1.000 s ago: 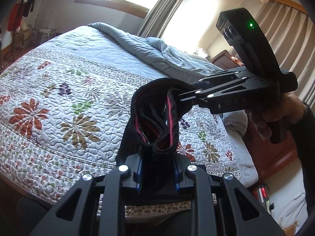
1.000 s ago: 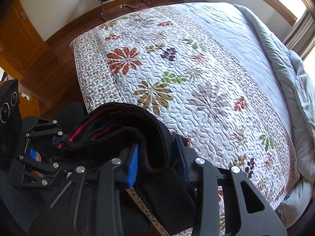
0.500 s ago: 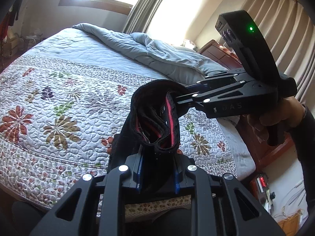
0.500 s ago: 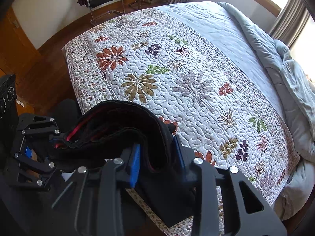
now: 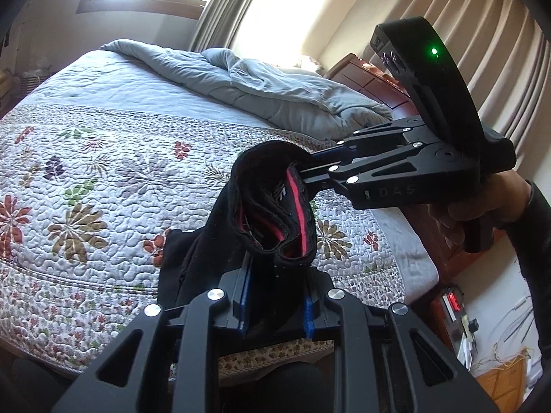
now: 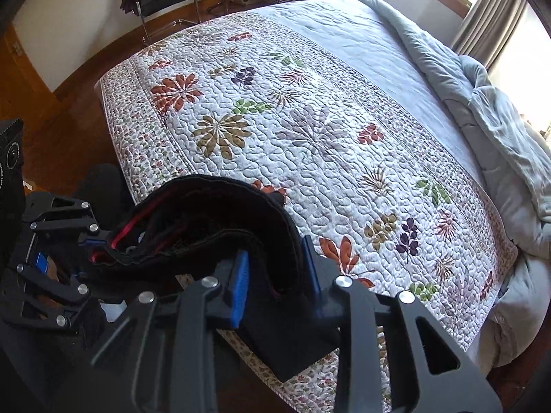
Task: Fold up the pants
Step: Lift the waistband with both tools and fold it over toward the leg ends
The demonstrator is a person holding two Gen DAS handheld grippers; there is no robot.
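— Because the pants [image 5: 272, 203] had to reach the bed without bunching, we held them by the waistband, the black band with its red inner stripe stretched in the air between our two tools, just above the near edge of the quilt [image 5: 103, 179].

— And the legs?

— They hung down below the band, in front of the bed's edge; we could not see where they ended.

— Why one grip at each end?

— So the band stayed taut and the garment would, we judged, drop flat when we carried it over the flowered quilt. Our left gripper [image 5: 275, 313] was clamped on the near end of the band, the cloth pinched between its blue pads [image 5: 242, 296]. Our right gripper [image 6: 275, 272] had the far end between its pads, and its jaws were closing tighter on the thick fold.

— Was the landing spot free?

— The patterned part lay bare; the grey duvet [image 6: 482, 96] was heaped well apart, toward the window. We reckoned the folding itself had not yet begun.
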